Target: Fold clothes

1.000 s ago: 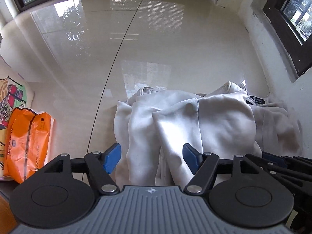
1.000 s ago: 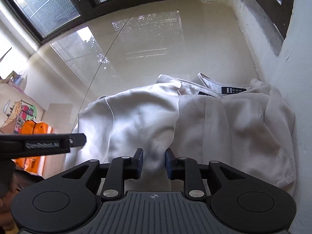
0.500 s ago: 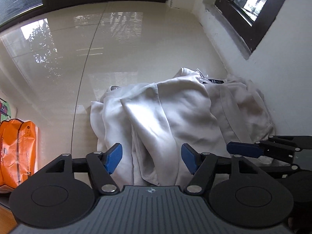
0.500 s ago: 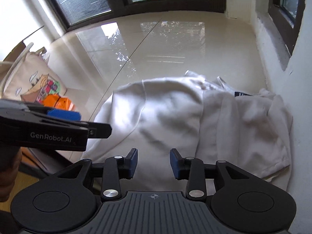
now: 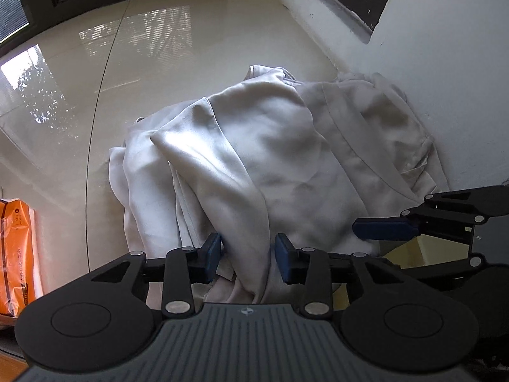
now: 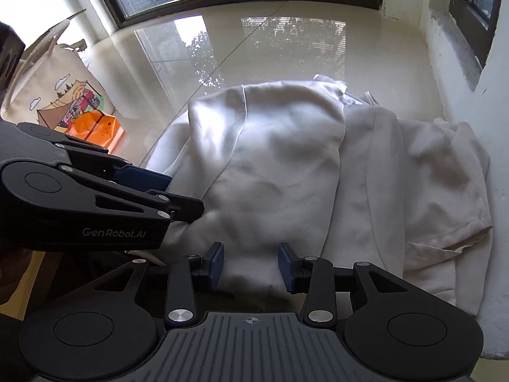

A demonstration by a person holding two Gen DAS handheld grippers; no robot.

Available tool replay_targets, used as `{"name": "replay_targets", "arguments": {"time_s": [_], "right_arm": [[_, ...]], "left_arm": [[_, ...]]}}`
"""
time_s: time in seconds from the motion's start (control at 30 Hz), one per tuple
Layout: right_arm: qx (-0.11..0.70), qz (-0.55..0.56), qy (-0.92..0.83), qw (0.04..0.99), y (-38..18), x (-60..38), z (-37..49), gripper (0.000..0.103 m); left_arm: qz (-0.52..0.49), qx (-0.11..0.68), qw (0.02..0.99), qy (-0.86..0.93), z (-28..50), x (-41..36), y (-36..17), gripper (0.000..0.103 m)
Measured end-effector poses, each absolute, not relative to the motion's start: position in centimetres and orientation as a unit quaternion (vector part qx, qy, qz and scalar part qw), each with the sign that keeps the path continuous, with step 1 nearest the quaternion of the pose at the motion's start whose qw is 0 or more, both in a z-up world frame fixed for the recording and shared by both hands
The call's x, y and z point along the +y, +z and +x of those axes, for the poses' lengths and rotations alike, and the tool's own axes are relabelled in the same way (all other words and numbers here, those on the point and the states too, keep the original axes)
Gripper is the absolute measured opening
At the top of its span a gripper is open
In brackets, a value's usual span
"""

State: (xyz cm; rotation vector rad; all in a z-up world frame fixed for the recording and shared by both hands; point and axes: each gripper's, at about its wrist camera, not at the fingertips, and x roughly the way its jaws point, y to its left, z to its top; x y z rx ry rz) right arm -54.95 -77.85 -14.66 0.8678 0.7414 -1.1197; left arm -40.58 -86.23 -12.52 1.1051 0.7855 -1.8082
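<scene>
- Since a second ago, both views have swung so that more of the right-hand wall and window shows; left gripper (image 5: 248, 256) has just been closing, its jaws now narrower, with a hanging fold of the white garment (image 5: 264, 159) between the blue pads; whether the pads press on the cloth I cannot tell.
- Right gripper (image 6: 250, 265) has just been opening; its jaws stand apart at the near hem of the white garment (image 6: 273, 172), cloth between the pads but with a gap visible on each side, so released, not clenched.
- Garment lies crumpled on the glossy pale counter (image 5: 152, 63), its right side bunched against the white wall (image 5: 451, 73).
- Left view alone shows the right gripper (image 5: 375, 231) coming in from the right edge, blue pad over the cloth's lower right part.
- Right view alone shows the left gripper (image 6: 159, 187) side-on at the garment's left edge, and a printed tote bag (image 6: 60, 89) behind it.
- Orange packet (image 5: 16, 254) sits at far left in the left view; in the right view the orange packet (image 6: 95, 127) lies just beside the tote.
</scene>
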Motion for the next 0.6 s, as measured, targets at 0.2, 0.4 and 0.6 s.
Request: {"name": "replay_targets", "arguments": {"time_s": [0.2, 0.4, 0.6], "right_arm": [[0.316, 0.368, -0.516, 0.706, -12.0, -76.2, -55.8, 0.049], [0.299, 0.345, -0.542, 0.706, -9.5, -73.0, -56.8, 0.06], [0.28, 0.316, -0.564, 0.709, -6.9, -68.7, -57.2, 0.076]], "left_arm": [[0.415, 0.308, 0.443, -0.733, -40.6, -84.5, -10.4, 0.073], [0.385, 0.313, 0.45, -0.742, -40.2, -82.0, -8.0, 0.094], [0.355, 0.294, 0.475, -0.75, -40.5, -77.3, -4.9, 0.102]]}}
